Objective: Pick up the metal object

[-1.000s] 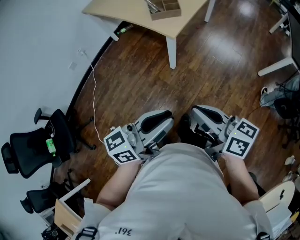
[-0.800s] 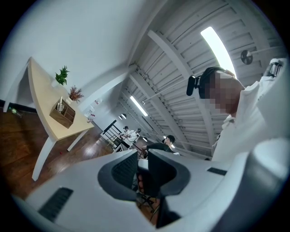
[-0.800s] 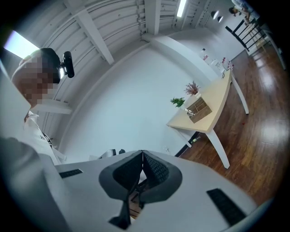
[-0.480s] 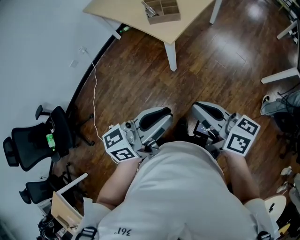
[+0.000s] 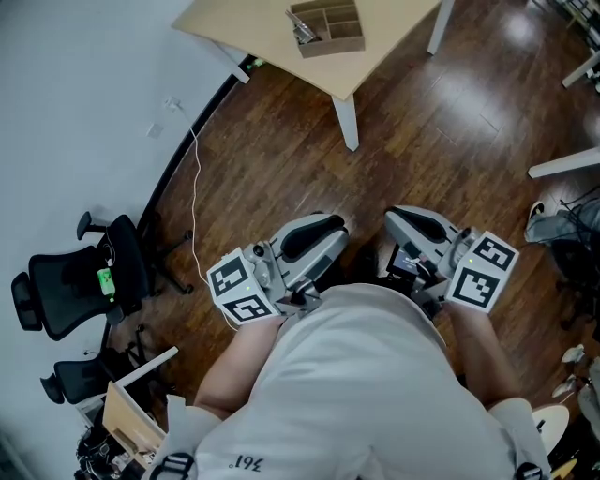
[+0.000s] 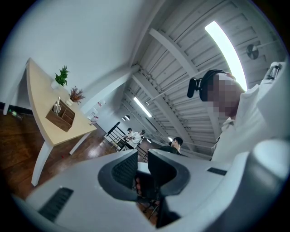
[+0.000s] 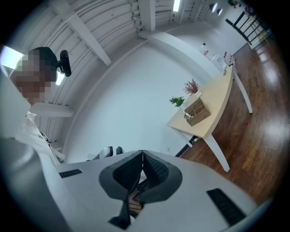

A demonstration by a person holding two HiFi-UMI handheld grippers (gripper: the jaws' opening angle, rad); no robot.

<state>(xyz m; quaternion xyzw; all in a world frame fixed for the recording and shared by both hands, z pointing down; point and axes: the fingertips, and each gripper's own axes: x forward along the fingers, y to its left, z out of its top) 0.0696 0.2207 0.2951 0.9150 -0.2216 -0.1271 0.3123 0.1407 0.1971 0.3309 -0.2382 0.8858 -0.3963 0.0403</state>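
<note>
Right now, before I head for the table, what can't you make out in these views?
Metal object: too small in all three views; shape unclear, stands at the box's end.
Table: far side cut off by the head view's top edge.
Floor at the person's feet: hidden by their torso, head view.

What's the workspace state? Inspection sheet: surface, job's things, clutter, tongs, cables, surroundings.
Surface: light wooden table, far from both tongs.
Job's things: metal object in the wooden divided box on the table.
Clutter: green plant on the table.
Tongs: left tongs open, empty; right tongs shut, empty.
Cables: white cable down the wall to the floor.
Surroundings: dark wood floor, black office chair.
</note>
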